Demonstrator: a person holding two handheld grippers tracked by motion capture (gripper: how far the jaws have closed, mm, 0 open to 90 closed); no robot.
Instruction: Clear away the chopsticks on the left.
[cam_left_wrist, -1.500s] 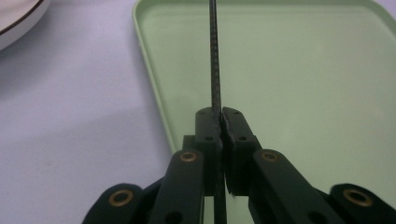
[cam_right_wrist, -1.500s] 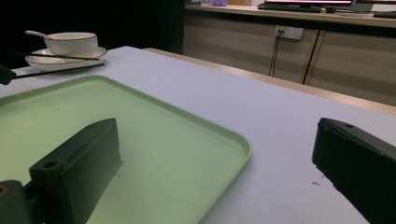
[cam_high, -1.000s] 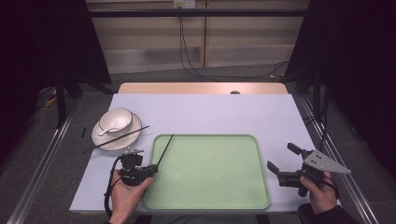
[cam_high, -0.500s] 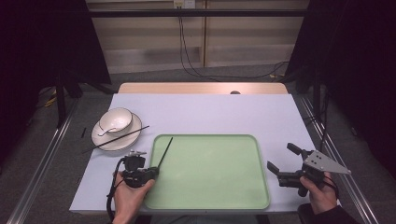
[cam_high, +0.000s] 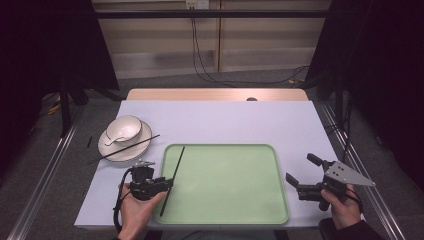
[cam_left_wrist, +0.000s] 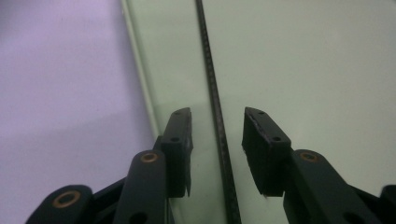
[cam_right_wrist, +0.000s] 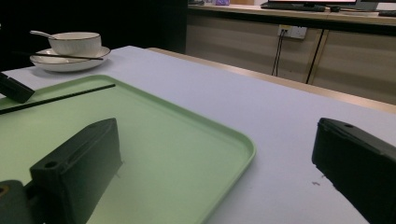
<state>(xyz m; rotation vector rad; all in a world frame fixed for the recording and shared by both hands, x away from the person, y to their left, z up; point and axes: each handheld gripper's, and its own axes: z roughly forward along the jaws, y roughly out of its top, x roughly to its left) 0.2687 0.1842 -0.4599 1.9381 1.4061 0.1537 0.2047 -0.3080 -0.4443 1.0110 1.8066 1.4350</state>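
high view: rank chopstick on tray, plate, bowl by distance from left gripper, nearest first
1. Chopstick on tray: between the open jaws of the left gripper, at the tray's left edge.
2. Plate: behind, toward the table's left.
3. Bowl: on that plate, farthest.

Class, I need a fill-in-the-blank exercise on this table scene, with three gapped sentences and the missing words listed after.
1. One thin black chopstick lies on the flat ___ rectangular tray.
2. The white ceramic bowl sits on a white ___.
3. The left gripper has its fingers ___ on either side of that chopstick, not touching it.

Missing words: green; plate; open
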